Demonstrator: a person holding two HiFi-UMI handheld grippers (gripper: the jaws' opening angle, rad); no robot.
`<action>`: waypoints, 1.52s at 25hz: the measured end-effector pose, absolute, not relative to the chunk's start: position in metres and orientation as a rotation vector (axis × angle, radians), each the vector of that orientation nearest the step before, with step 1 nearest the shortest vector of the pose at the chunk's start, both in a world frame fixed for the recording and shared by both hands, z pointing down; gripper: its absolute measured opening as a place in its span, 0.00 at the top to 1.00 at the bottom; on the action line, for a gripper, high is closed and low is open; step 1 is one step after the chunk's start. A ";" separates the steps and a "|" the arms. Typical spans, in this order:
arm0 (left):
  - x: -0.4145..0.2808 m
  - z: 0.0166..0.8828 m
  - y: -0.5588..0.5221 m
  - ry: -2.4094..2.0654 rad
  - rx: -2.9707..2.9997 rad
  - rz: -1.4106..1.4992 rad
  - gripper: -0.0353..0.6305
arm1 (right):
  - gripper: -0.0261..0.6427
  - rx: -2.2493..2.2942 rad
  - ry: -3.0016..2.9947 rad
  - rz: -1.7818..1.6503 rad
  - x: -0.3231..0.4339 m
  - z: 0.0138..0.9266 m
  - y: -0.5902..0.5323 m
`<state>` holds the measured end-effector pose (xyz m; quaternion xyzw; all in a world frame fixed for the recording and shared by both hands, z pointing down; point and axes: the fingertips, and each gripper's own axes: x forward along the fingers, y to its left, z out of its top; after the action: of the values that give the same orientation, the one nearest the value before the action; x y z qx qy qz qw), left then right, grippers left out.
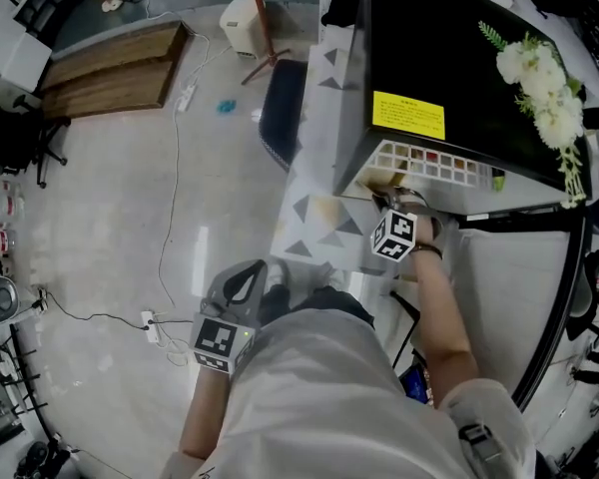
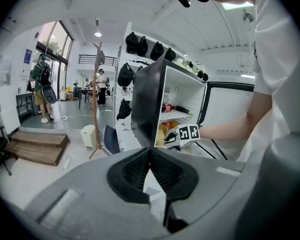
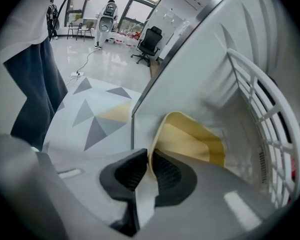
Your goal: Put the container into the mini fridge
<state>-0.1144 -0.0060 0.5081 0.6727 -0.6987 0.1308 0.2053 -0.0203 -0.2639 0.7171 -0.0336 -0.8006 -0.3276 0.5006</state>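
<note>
- The yellow container already sits in the mini fridge, at its lower compartment's front edge.
- The right gripper has its jaws slightly spread around the container's rim; pulling out appears to be what is left.
- The left gripper is pressed together, empty.

Mini fridge on triangle-patterned surface
</note>
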 end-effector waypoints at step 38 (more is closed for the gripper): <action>-0.106 0.498 -0.044 -1.823 2.057 0.299 0.94 | 0.86 0.300 -2.245 -0.441 -0.006 0.625 -0.234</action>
<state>-0.1064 -0.0436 0.4979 0.7307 -0.6478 0.1062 0.1873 -0.0064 -0.2336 0.6249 0.1189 -0.8895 -0.1748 0.4050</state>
